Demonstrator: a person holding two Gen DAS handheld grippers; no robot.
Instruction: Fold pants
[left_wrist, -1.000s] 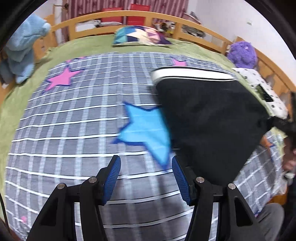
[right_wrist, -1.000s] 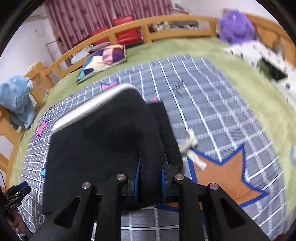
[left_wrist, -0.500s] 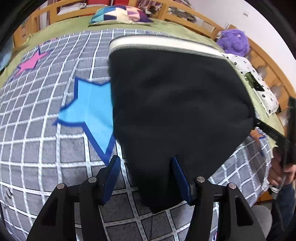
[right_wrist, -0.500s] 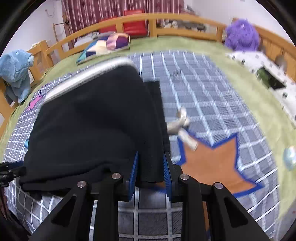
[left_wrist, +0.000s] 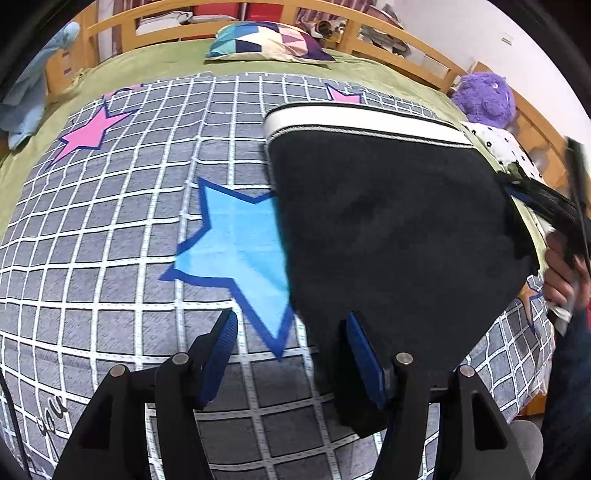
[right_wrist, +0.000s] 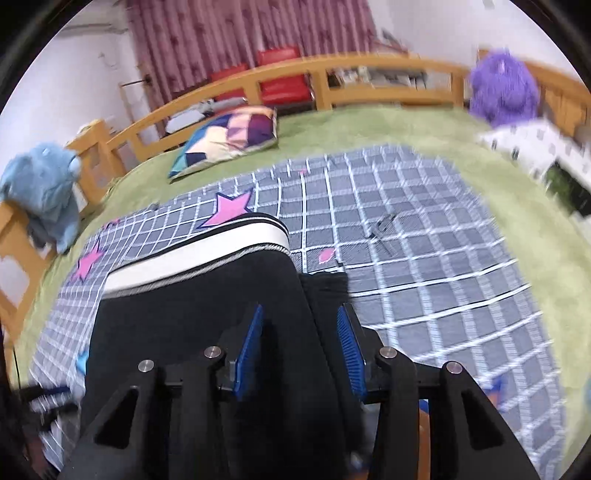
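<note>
Two wrist views look down on a wide bed with a light wooden rail (left_wrist: 388, 26) around it and a green sheet (right_wrist: 369, 125) over the mattress. On top of the sheet lies a grey checked blanket with coloured stars (left_wrist: 129, 221), among them a large light-blue star (left_wrist: 240, 236) and a pink one (left_wrist: 86, 133).

Next in size, the black pants with a white waistband (left_wrist: 388, 229) lie folded flat on the blanket, waistband toward the head of the bed, covering one side of the blue star. In the right wrist view the same dark cloth fills the lower middle, with a narrower black layer showing along its right edge.

Along the bed's edges sit a purple plush toy (right_wrist: 504, 92), a pale blue plush toy (right_wrist: 44, 184) on the rail, and a patchwork pillow (left_wrist: 266, 40) near the head.

The left gripper (left_wrist: 291, 354) hangs over the blanket at the pants' near corner, jaws about half apart and clasping nothing; its right pad sits at the cloth's edge, its left pad over bare blanket.

The right gripper (right_wrist: 301, 347) has just been opening: its blue pads stand clear on either side of the black cloth, which lies between them unpinched. In the left wrist view, a person's hand (left_wrist: 561, 266) holds this tool at the pants' far side.
</note>
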